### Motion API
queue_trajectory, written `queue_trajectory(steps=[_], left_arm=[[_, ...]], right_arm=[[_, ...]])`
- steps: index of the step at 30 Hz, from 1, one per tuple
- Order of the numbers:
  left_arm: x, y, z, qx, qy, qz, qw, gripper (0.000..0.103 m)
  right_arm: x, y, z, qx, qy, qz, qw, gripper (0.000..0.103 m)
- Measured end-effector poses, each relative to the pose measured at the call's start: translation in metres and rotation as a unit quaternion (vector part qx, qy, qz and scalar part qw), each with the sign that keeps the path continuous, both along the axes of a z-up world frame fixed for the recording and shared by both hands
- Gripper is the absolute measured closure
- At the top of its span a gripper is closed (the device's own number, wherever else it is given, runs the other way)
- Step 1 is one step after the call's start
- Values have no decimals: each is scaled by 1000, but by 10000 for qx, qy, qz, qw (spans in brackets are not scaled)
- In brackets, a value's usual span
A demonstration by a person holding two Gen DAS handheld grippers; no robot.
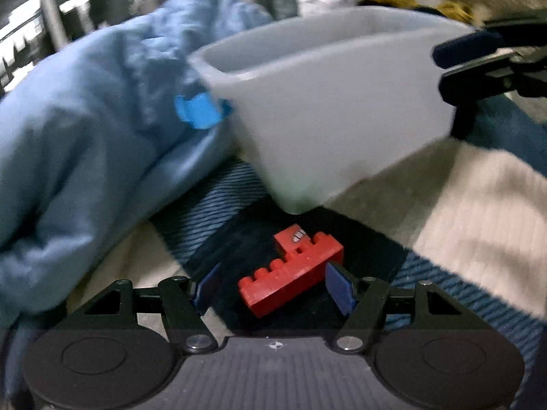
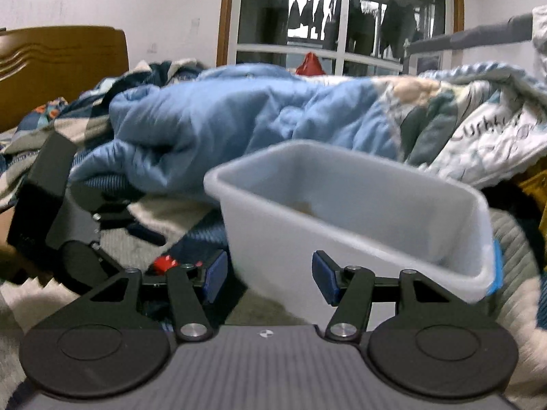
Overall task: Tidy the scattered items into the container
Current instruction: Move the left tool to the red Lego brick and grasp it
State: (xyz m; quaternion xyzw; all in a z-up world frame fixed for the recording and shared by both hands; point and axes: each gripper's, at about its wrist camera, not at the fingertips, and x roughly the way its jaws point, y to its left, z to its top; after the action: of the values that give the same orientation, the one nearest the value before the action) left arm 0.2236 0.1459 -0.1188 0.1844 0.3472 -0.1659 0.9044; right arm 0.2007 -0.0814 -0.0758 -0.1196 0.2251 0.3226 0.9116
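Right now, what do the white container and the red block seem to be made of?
White container: probably plastic, matte and slightly translucent; thin walls, rounded rim, light showing through. Red block: likely hard moulded plastic, smooth and a little glossy, with studs along sharp edges like a toy brick. Motion blur leaves the container's finish partly uncertain.

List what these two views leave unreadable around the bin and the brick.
- White bin interior: left wrist view, hidden by its near wall.
- Bin floor: right wrist view, motion blur.
- Red brick: right wrist view, mostly behind right tool.
- Blue clip: left wrist view, blurred.
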Motion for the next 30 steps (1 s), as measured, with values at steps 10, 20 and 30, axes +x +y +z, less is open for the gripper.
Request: queue_trajectory(steps=[10,20,30], left_arm=[[-15,11,-9,-812,574,177,9949,50],[-32,-21,-2,-1244,359,555,9900,36],[-57,-14,-8,-881,-84,1459,9853,75]], right_arm=[[8,16,-28,-166,225,68,9996,46],[5,30,-40,-209,376,64,9991,46],[1,22,-43,-261,459,-86,9986,45]])
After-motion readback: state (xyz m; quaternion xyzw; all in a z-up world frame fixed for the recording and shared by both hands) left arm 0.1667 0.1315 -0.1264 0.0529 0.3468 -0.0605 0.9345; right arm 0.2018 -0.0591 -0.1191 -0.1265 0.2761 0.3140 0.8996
